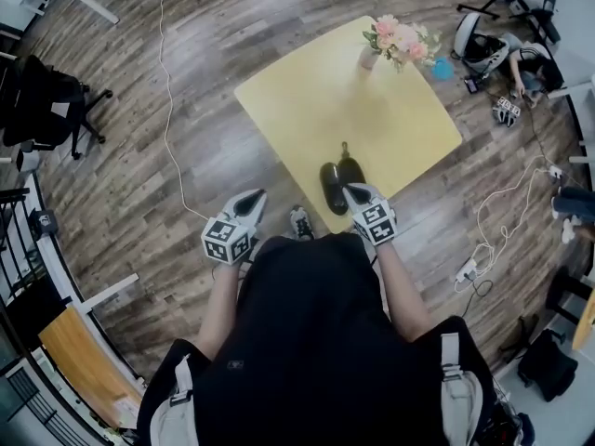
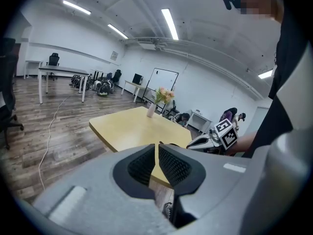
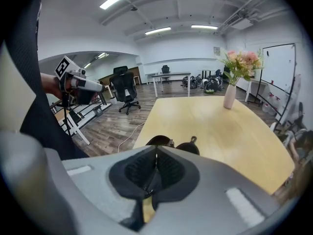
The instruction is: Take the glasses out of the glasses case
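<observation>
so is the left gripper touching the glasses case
Apart. The head view shows the left gripper over the floor, off the table, with a plain gap between it and the glasses case.

The left gripper (image 2: 157, 153) hovers with its fingers (image 2: 172, 166) pressed together on nothing — beyond lie a yellow bench (image 2: 128, 127), a vase of pink flowers (image 2: 151, 109) and the right gripper (image 2: 198, 142).

A wood-plank floor (image 1: 139, 203) spreads under a pale yellow desk (image 1: 372, 110) bearing a vase of pink flowers (image 1: 398, 41). A black office chair (image 1: 42, 100) stands at the left, with a white cable (image 1: 166, 82) trailing across the boards nearby. The walls (image 2: 68, 38) are white, strip lights (image 2: 169, 23) run overhead, and what looks like a whiteboard (image 2: 164, 80) stands far off.
</observation>
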Action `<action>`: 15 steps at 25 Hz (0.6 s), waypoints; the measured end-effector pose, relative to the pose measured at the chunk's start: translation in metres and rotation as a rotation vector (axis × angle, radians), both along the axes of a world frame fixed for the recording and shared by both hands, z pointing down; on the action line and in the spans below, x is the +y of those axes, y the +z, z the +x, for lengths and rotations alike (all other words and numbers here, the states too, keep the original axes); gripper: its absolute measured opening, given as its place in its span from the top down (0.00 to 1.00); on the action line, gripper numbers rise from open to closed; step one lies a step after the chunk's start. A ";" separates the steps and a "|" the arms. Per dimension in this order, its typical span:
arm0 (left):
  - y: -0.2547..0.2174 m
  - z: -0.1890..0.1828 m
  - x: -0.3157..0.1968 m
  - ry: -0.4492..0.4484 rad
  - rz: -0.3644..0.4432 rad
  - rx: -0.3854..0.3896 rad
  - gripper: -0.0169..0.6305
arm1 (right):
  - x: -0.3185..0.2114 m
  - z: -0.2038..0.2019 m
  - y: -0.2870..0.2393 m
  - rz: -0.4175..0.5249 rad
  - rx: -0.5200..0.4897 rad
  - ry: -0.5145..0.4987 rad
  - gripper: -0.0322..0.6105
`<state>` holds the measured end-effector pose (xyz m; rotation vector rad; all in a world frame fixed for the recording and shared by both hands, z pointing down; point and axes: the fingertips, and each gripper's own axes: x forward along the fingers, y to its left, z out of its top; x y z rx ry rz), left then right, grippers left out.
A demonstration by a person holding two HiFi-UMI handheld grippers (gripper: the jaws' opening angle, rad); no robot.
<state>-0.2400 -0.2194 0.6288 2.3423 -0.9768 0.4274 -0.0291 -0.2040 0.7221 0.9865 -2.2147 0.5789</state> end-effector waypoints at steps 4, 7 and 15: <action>0.001 -0.013 0.002 0.004 -0.004 0.000 0.92 | 0.004 -0.012 0.020 -0.043 0.022 -0.001 0.85; 0.003 -0.021 0.005 0.003 -0.007 -0.001 0.92 | 0.009 -0.016 0.032 -0.085 0.055 0.009 0.84; 0.004 -0.051 0.010 -0.048 -0.011 0.002 0.92 | -0.001 -0.024 0.042 -0.094 0.125 0.029 0.83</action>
